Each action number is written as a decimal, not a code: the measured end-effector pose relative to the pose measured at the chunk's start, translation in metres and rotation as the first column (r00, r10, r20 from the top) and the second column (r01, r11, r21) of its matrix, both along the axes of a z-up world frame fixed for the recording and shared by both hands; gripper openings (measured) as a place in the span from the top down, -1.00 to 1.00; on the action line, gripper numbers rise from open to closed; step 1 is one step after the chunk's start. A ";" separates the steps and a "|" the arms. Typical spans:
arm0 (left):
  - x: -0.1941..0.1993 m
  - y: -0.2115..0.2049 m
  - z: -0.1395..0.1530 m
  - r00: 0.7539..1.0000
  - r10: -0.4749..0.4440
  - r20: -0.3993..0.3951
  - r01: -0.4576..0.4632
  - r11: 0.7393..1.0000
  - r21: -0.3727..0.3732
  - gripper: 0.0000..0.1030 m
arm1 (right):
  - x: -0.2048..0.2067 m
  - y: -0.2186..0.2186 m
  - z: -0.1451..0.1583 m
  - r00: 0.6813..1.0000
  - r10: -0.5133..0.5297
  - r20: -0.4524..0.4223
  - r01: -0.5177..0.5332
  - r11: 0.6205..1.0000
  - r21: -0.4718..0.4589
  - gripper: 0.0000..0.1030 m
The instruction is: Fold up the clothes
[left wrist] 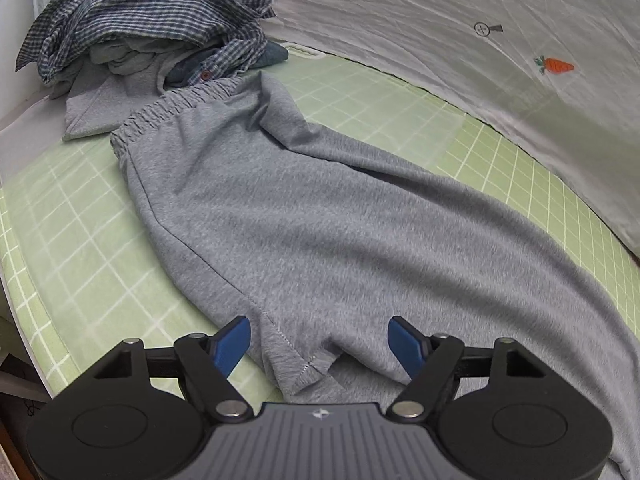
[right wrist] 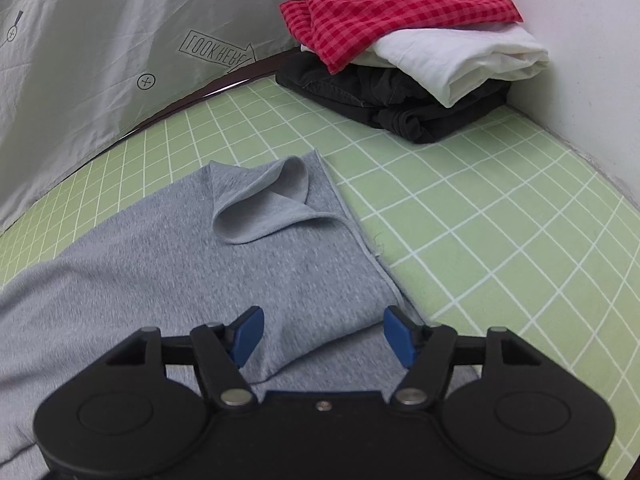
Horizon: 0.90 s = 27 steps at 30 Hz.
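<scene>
Grey sweatpants (left wrist: 288, 208) lie spread across a green checked mat (left wrist: 72, 248), elastic waistband (left wrist: 172, 108) at the far left. My left gripper (left wrist: 320, 344) is open just above a hemmed edge of the pants, blue pads either side of it, nothing held. In the right wrist view the leg end of the same grey pants (right wrist: 192, 264) lies flat with one corner flipped back (right wrist: 264, 204). My right gripper (right wrist: 324, 334) hovers open over the near edge of that leg end, holding nothing.
A loose heap topped by a blue checked shirt (left wrist: 152, 16) sits beyond the waistband. A stack of red checked (right wrist: 384, 8), white (right wrist: 472, 64) and black (right wrist: 384, 96) garments lies at the mat's far right corner by a white wall. A grey printed sheet (left wrist: 460, 40) hangs behind.
</scene>
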<state>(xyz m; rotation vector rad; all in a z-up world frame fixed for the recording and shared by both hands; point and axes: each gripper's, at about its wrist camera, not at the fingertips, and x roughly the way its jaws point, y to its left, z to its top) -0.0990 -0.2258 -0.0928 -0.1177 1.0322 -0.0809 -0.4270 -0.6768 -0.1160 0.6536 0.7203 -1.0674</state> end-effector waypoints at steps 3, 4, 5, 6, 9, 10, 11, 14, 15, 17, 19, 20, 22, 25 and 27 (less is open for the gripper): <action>0.003 -0.001 -0.006 1.000 0.003 -0.026 -0.004 0.999 -0.032 -0.30 | -0.003 -0.004 -0.003 1.000 -0.013 0.023 0.013 1.000 0.023 -0.08; 0.005 -0.002 -0.008 0.999 0.002 -0.032 -0.004 0.999 -0.036 -0.28 | -0.003 -0.005 -0.003 0.999 -0.015 0.029 0.014 0.999 0.029 -0.01; 0.006 -0.003 -0.010 0.999 -0.001 -0.039 -0.001 0.999 -0.035 -0.26 | -0.003 -0.006 -0.004 0.999 -0.017 0.035 0.016 0.999 0.034 0.03; 0.008 -0.004 -0.011 0.999 -0.004 -0.046 0.002 0.999 -0.034 -0.26 | -0.004 -0.007 -0.005 0.999 -0.019 0.040 0.017 0.999 0.039 0.11; 0.011 -0.006 -0.017 0.998 -0.002 -0.069 -0.001 0.999 -0.040 -0.15 | -0.005 -0.010 -0.007 0.998 -0.025 0.058 0.022 0.998 0.055 0.28; 0.012 -0.007 -0.019 0.997 0.002 -0.076 -0.005 0.999 -0.041 0.00 | -0.006 -0.011 -0.007 0.998 -0.027 0.063 0.023 0.998 0.059 0.32; 0.013 -0.007 -0.021 0.997 0.005 -0.082 -0.008 0.999 -0.039 0.16 | -0.006 -0.011 -0.007 0.997 -0.024 0.067 0.020 0.998 0.059 0.38; 0.014 -0.006 -0.027 0.996 0.008 -0.084 -0.010 0.999 -0.031 0.65 | -0.006 -0.012 -0.007 0.997 -0.016 0.076 0.012 0.998 0.055 0.78; 0.014 -0.005 -0.028 0.997 0.007 -0.081 -0.010 0.999 -0.032 0.69 | -0.006 -0.012 -0.007 0.997 -0.015 0.079 0.011 0.999 0.051 0.81; 0.012 -0.003 -0.028 0.997 0.012 -0.070 -0.014 0.999 -0.038 0.82 | -0.007 -0.012 -0.006 0.997 -0.010 0.082 0.007 0.999 0.040 0.92; 0.011 -0.001 -0.027 0.998 0.016 -0.057 -0.019 0.999 -0.047 0.86 | -0.009 -0.011 -0.003 0.996 -0.009 0.087 0.007 1.000 0.019 0.95; 0.010 -0.001 -0.024 0.999 0.018 -0.047 -0.020 0.998 -0.053 0.87 | -0.010 -0.010 -0.001 0.996 -0.009 0.090 0.008 1.000 0.008 0.96; 0.008 0.001 -0.018 0.999 0.020 -0.026 -0.021 0.998 -0.064 0.88 | -0.014 -0.010 0.004 0.994 -0.014 0.105 0.016 1.000 -0.018 0.98; 0.005 0.006 -0.004 1.000 0.017 0.014 -0.016 0.996 -0.087 0.88 | -0.022 -0.007 0.017 0.992 -0.017 0.126 0.026 0.997 -0.073 0.99; 0.002 0.011 0.008 0.999 0.015 0.045 -0.010 0.994 -0.105 0.89 | -0.028 -0.005 0.027 0.989 -0.016 0.146 0.032 0.994 -0.105 0.99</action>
